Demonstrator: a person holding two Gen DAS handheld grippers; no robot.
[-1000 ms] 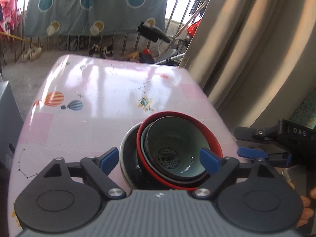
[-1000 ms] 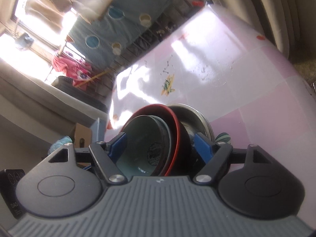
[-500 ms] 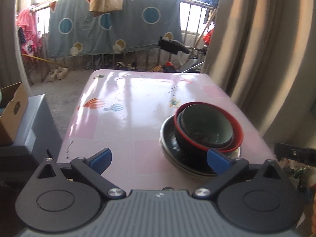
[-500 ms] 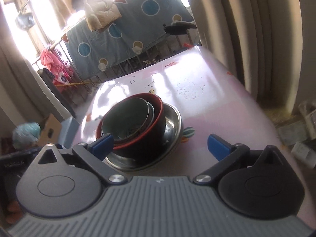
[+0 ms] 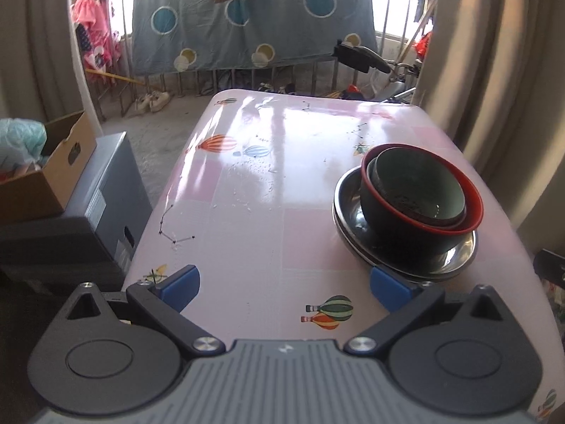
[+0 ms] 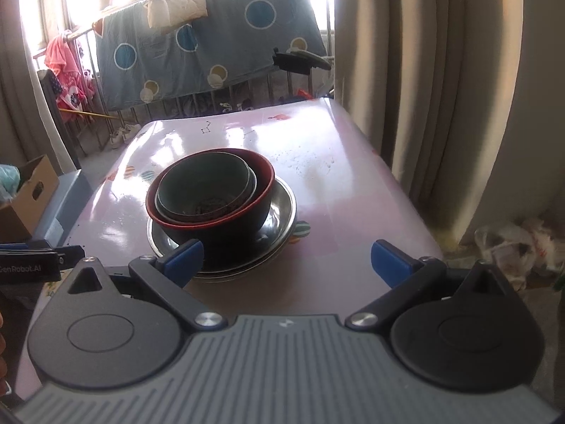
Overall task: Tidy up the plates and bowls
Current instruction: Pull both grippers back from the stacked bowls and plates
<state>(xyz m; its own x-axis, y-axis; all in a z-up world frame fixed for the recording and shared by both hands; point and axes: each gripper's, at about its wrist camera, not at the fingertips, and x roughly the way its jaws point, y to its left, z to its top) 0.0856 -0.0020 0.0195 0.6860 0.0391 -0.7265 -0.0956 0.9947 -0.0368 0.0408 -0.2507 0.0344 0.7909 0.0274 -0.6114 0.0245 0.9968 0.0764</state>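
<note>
Left wrist view: the left gripper [image 5: 284,284] has its jaws spread wide with nothing between them, hovering over the near edge of the pink bench [image 5: 247,183]. The stack sits on the right side of the bench, just ahead of the right blue fingertip: steel plates [image 5: 406,247] at the bottom, a red-rimmed bowl [image 5: 420,208] on them, and a green bowl [image 5: 420,183] nested inside that

Right wrist view: the right gripper [image 6: 286,258] is also spread and empty. Same pile, now ahead and to the left, with the left fingertip right in front of the plates [image 6: 282,208]. Looks like a third thin rim sits between the red-rimmed bowl [image 6: 212,208] and the green bowl [image 6: 204,187], but I can't say for sure

Handling guess: the steel will be light, stiff and slippery; the bowls look ceramic or lacquer, so heavier and chippable. I'd pinch a bowl's rim wall, one at a time, since nested ones can stick and drag the one below up with them
</note>
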